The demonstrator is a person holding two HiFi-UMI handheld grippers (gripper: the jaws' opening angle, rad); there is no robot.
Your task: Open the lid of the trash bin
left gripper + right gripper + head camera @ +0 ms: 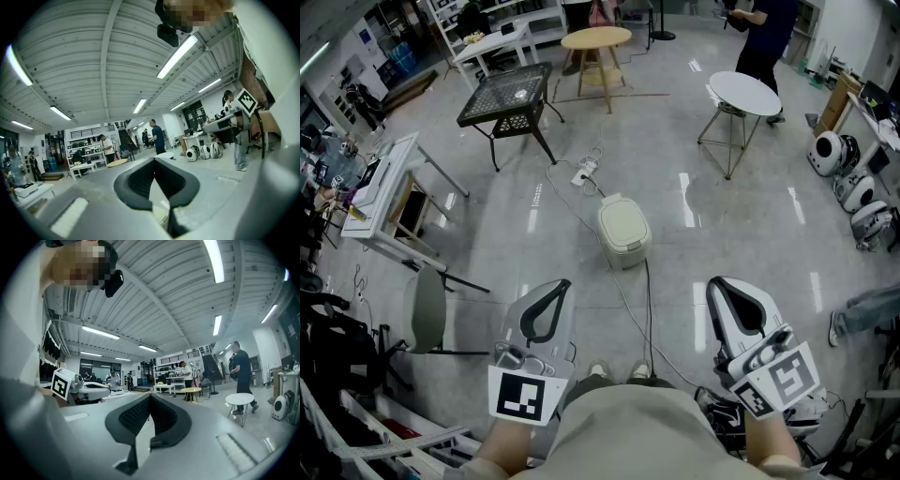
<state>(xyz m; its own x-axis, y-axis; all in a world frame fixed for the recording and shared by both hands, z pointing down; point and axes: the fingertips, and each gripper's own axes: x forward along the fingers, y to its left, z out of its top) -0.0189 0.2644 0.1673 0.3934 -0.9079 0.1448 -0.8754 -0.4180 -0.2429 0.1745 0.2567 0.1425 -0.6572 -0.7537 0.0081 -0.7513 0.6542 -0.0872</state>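
Note:
The trash bin (623,232) is a small cream box with a rounded lid that lies shut; it stands on the grey floor ahead of my feet. Both grippers are held low near my body, well short of the bin. My left gripper (558,284) points forward to the bin's left, jaws together and holding nothing. My right gripper (717,284) points forward to the bin's right, also shut and holding nothing. In the left gripper view the jaw tips (154,159) meet, and in the right gripper view the tips (149,396) meet too.
Cables (628,300) run across the floor past the bin to a power strip (584,172). A black mesh table (508,94), a round wooden table (596,38) and a white round table (744,92) stand beyond. A white desk (384,187) and chair (427,309) are left; a person (764,37) stands at the back.

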